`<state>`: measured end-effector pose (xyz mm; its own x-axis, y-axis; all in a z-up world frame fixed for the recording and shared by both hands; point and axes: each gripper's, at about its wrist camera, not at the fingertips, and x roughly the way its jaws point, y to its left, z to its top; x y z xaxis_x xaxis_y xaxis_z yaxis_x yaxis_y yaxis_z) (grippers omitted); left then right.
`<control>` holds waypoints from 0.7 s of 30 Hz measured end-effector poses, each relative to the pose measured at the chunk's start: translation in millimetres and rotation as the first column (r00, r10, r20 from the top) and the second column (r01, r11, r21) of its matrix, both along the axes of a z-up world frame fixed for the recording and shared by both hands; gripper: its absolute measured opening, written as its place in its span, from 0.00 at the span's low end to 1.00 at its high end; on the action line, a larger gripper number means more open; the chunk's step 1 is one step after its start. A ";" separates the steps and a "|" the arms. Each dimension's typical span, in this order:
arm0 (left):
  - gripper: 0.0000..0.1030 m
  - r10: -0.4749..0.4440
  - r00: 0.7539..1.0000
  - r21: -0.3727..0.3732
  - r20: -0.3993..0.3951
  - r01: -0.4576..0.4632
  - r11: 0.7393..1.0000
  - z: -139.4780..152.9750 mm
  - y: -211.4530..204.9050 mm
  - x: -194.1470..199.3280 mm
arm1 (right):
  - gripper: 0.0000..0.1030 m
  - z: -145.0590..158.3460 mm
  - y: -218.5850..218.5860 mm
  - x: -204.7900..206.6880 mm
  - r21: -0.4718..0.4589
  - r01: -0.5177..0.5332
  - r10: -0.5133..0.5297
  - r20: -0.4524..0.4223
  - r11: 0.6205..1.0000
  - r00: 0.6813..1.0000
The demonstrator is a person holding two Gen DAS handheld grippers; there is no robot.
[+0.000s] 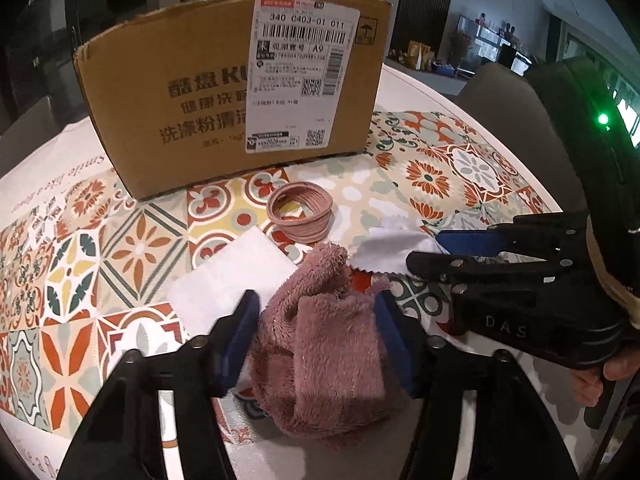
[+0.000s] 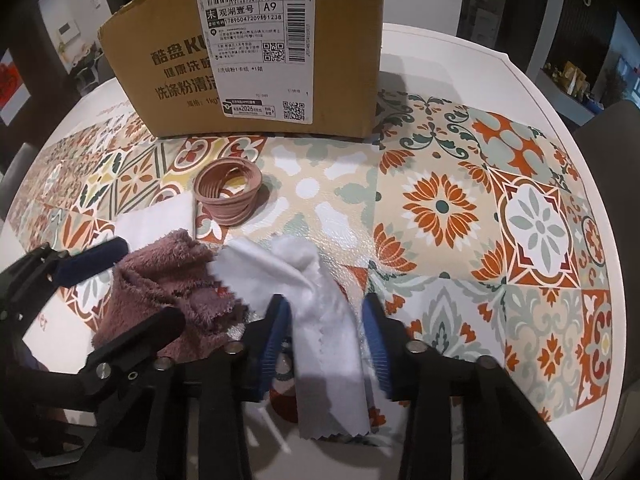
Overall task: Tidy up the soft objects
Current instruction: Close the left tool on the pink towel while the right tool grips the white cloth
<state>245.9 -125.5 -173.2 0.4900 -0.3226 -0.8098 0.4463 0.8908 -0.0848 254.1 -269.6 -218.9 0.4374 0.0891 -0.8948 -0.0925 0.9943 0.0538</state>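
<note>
From the left wrist, the left gripper (image 1: pixel 316 332) is pinching a crumpled pink fluffy cloth (image 1: pixel 320 344) between its blue pads; the cloth's long axis is running away from the camera toward the brown cardboard box (image 1: pixel 192 92). It is lying on the patterned tile-print table mat (image 1: pixel 120 256).

From the right wrist, the right gripper (image 2: pixel 326 336) is closing narrowly on a white zigzag-edged cloth (image 2: pixel 320 300), whose length is running toward the camera, its far end touching the pink cloth.
</note>
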 end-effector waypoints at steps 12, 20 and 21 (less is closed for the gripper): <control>0.18 -0.018 1.000 -0.039 -0.006 0.017 0.999 10.0 3.7 -9.7 | 0.13 5.9 1.3 -12.9 0.044 0.002 -0.002 -0.005 0.999 1.000; 0.17 -0.007 1.000 -0.080 0.014 0.008 0.997 30.0 9.0 -21.3 | 0.13 22.6 2.0 -27.2 0.085 0.013 -0.014 0.017 0.996 1.000; 0.17 -0.005 1.000 -0.082 0.018 0.007 0.997 31.7 8.9 -22.3 | 0.13 25.3 2.1 -29.1 0.090 0.014 -0.016 0.022 0.996 1.000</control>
